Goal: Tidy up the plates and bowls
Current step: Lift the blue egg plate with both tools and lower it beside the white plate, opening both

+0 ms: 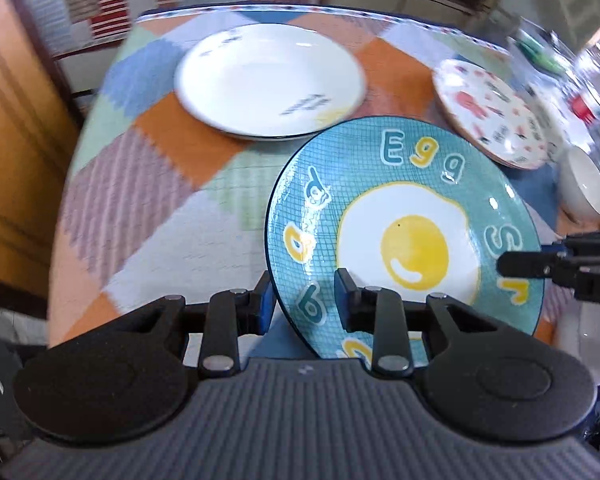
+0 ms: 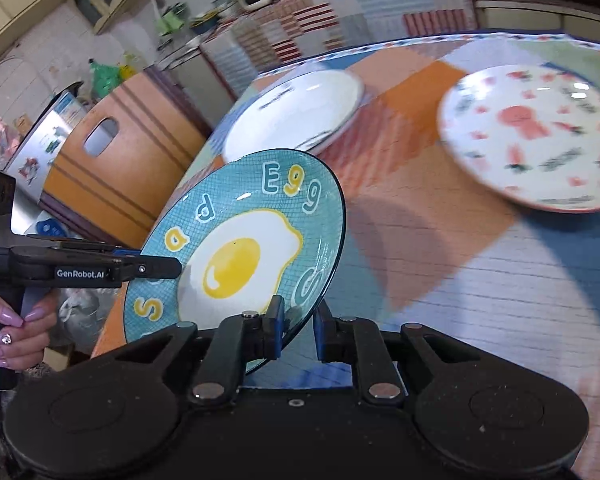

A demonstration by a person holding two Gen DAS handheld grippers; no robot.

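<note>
A teal plate with a fried-egg picture is held up above the table, tilted, by both grippers. My left gripper is shut on its near rim; it also shows in the right wrist view at the plate's left edge. My right gripper is shut on the plate's lower right rim; it shows in the left wrist view at the plate's right edge. A white plate lies at the table's far side. A red-patterned plate lies at the right.
The table has a patchwork cloth. A white bowl and bottles stand at the right edge. A wooden chair back stands beside the table on the left.
</note>
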